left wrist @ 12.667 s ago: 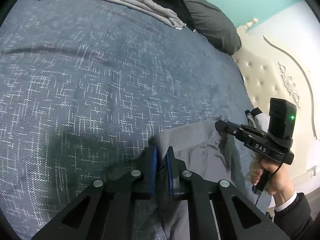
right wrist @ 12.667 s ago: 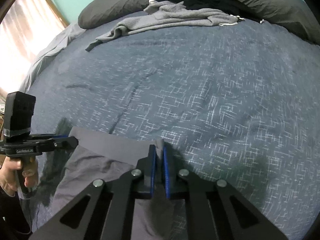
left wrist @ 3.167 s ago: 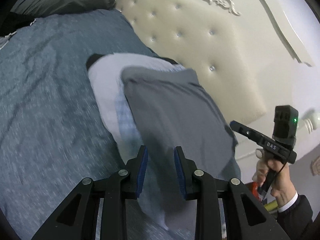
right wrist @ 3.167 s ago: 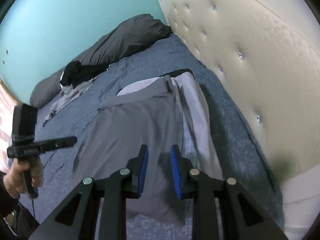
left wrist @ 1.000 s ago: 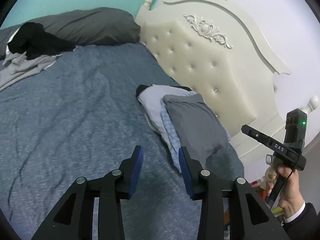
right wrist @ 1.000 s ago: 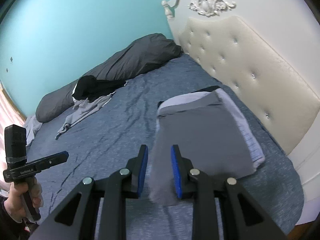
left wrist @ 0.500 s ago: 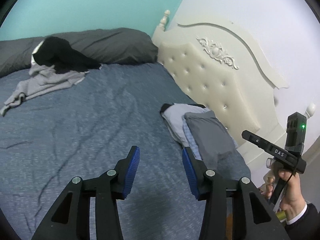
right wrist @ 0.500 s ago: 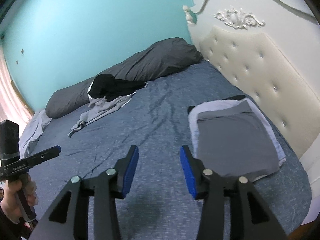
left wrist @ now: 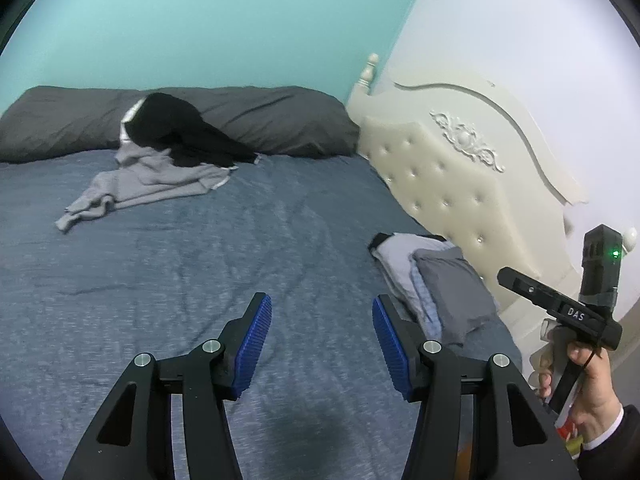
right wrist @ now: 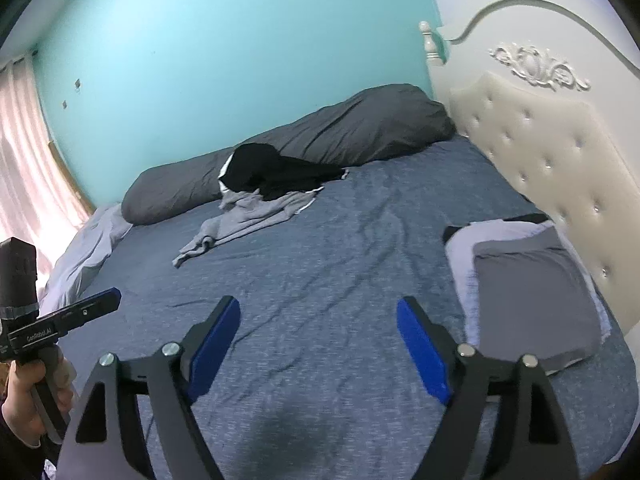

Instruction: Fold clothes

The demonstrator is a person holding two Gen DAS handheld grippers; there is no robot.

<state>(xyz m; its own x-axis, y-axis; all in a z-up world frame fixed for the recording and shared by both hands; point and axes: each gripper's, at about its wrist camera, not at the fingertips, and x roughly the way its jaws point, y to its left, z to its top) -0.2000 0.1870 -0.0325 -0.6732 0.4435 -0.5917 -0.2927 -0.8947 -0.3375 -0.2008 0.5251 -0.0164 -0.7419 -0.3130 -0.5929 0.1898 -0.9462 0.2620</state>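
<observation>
- The bed, under a blue-grey cover, fills both views; its near edge is cut off behind the grippers, and its right side runs up against the cream tufted headboard.
- A broad stretch of bare, lightly wrinkled cover lies open in the middle of the bed, between the loose clothes at the far side and the folded stack at the right.
- A long dark pillow lies along the far edge under the teal wall; part of it is hidden by clothes.
- A black garment is draped over the pillow and over a crumpled grey garment; where one ends under the other cannot be made out.
- The folded stack sits just beside the headboard, a dark grey piece on top, paler layers showing only as edges, and a black piece barely visible beneath.
- The left gripper is spread wide, holding nothing, above the bare cover.
- The right gripper is also spread wide and empty, the stack off to its right.
- The hands on the handles are partly cut off at the frame edges.
</observation>
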